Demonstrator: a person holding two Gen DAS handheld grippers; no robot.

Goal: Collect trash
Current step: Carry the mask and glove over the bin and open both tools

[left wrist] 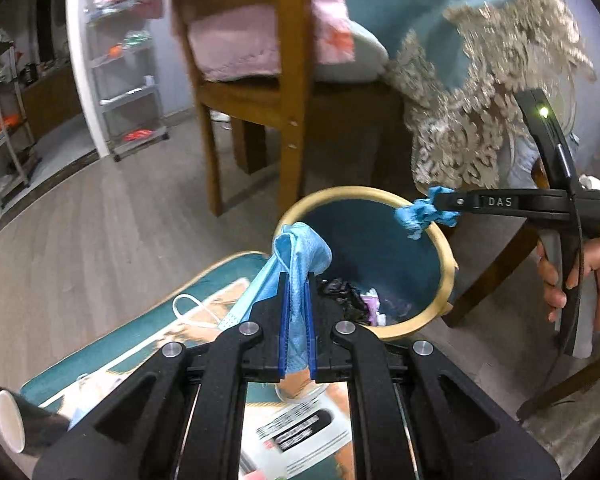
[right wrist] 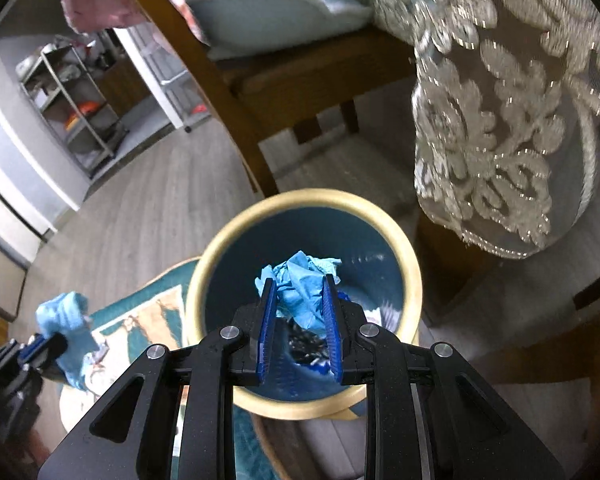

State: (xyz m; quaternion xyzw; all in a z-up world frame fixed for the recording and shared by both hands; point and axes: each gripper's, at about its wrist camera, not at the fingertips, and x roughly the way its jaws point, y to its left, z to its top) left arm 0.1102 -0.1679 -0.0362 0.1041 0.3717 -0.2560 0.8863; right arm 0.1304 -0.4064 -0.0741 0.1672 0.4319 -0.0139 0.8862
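A round bin [left wrist: 446, 276] with a tan rim and dark blue inside stands on the floor; it also shows in the right wrist view [right wrist: 410, 280]. Dark and white trash lies at its bottom. My left gripper [left wrist: 296, 280] is shut on a light blue face mask [left wrist: 300, 248] and holds it at the bin's near left rim. My right gripper [right wrist: 298, 288] is over the bin's mouth, its jaws partly apart around a crumpled blue glove [right wrist: 300, 280]. In the left wrist view the right gripper [left wrist: 444, 210] holds that glove [left wrist: 418, 214] above the far rim.
A teal patterned mat [left wrist: 112, 344] lies left of the bin, with a paper cup [left wrist: 8, 420] at its near corner. A wooden chair [left wrist: 292, 92] and a lace tablecloth [right wrist: 500, 120] stand behind the bin. Metal shelves [left wrist: 128, 80] are at far left.
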